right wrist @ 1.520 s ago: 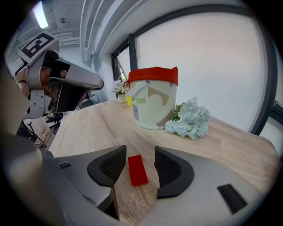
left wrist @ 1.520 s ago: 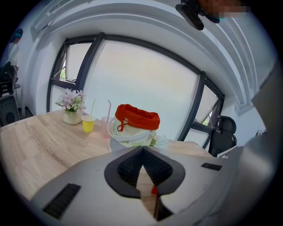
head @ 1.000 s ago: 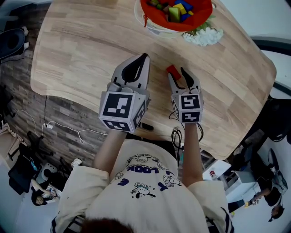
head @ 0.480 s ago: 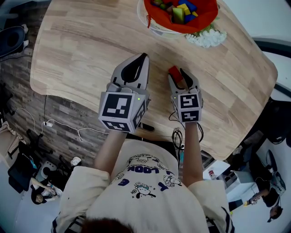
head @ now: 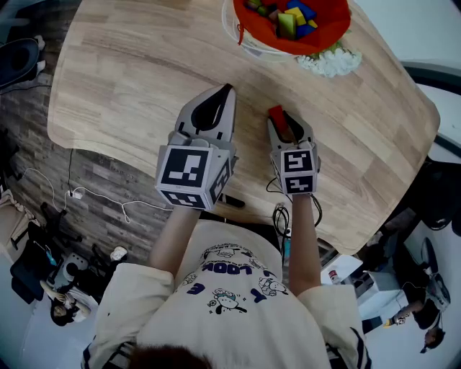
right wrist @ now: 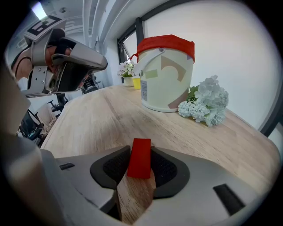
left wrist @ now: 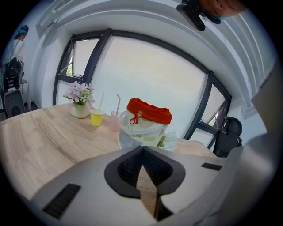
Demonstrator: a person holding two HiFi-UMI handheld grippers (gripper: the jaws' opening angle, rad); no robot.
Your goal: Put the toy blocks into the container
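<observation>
Table (head: 130,72): bears the container (right wrist: 166,79), which is red-lined and already holds several coloured blocks (head: 292,18) (count not determinable). Left gripper (head: 227,91): well short of the container, jaws fully together, empty. Right gripper (head: 287,121): also short of the container, jaws closing, pads meeting both flanks of the red block (right wrist: 140,158), which stands on the table. Step judged: pickup. Next move calls for a firm grip, a lift, and a carry over the container's rim.
</observation>
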